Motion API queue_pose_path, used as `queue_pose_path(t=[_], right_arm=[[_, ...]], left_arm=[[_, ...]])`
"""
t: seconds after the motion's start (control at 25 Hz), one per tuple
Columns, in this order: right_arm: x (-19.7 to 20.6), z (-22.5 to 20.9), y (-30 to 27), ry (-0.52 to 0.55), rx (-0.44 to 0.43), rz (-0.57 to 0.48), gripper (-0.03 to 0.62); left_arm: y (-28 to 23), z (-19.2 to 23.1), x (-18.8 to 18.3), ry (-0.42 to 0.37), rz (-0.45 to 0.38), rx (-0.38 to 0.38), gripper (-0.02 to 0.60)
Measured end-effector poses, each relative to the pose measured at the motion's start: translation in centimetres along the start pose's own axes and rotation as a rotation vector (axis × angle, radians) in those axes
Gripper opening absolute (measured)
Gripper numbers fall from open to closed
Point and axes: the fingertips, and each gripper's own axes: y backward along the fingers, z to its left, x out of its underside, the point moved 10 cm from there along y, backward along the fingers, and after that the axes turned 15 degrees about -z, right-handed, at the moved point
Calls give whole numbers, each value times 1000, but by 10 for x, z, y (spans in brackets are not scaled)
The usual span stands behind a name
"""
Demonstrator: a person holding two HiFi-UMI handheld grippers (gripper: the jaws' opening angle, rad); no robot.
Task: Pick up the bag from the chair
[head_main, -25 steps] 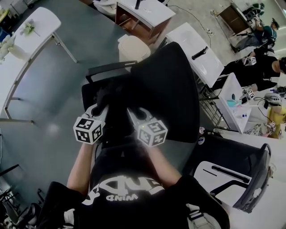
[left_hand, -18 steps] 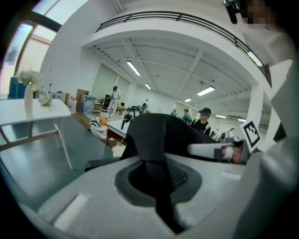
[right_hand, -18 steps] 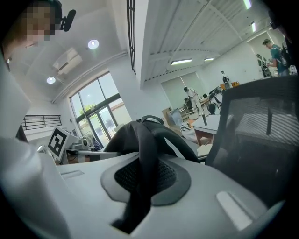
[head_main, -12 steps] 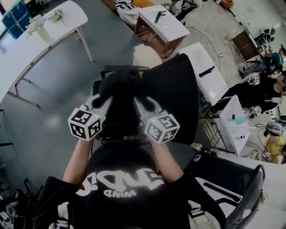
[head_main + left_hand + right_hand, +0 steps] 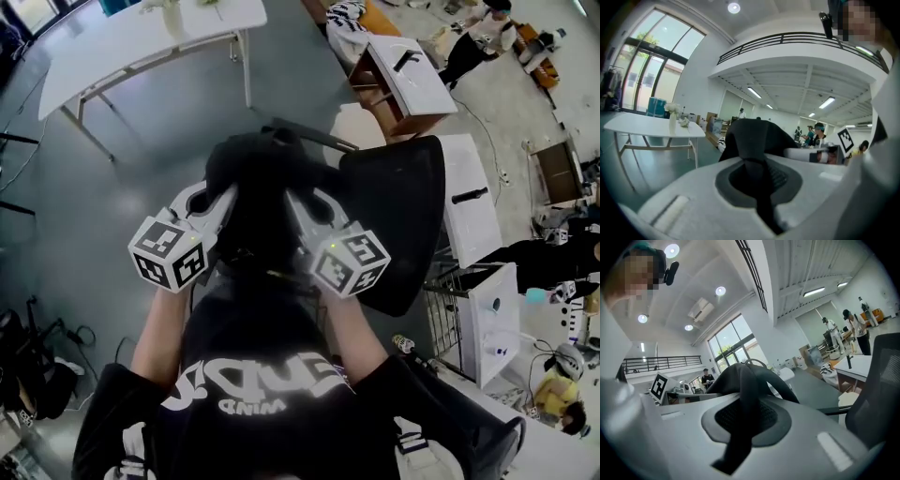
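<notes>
Where the bag is: the black bag [image 5: 262,183] hangs between the two grippers, right in front of the person and just beside the black chair [image 5: 403,216]. The seat is hidden under the bag, so I cannot tell if it is all the way off the chair.
Left gripper: the left gripper [image 5: 208,202] has its jaws squeezed together on a strap [image 5: 758,187] that runs up to the bag.
Right gripper: the right gripper [image 5: 307,208] pinches the other strap [image 5: 742,427] the same way, with no gap left.
Why two grips: I think one strap on each side keeps the bag level, so it does not tip or spin.
Why held close: I think a bag near the body feels less heavy.
What could go wrong: the straps are thin and soft, so one may slip out if a grip gets loose.
How far along: the bag looks lifted, so the pick-up seems done or nearly done.
</notes>
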Motion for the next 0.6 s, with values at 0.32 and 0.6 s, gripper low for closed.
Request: queue_pose_path(t=[0.32, 0.6], right_arm=[[10, 49, 14, -21, -117, 35, 32], [20, 103, 66, -3, -148, -2, 31]], left_arm=[[71, -26, -9, 2, -51, -98, 11], [141, -73, -2, 0, -108, -82, 11]])
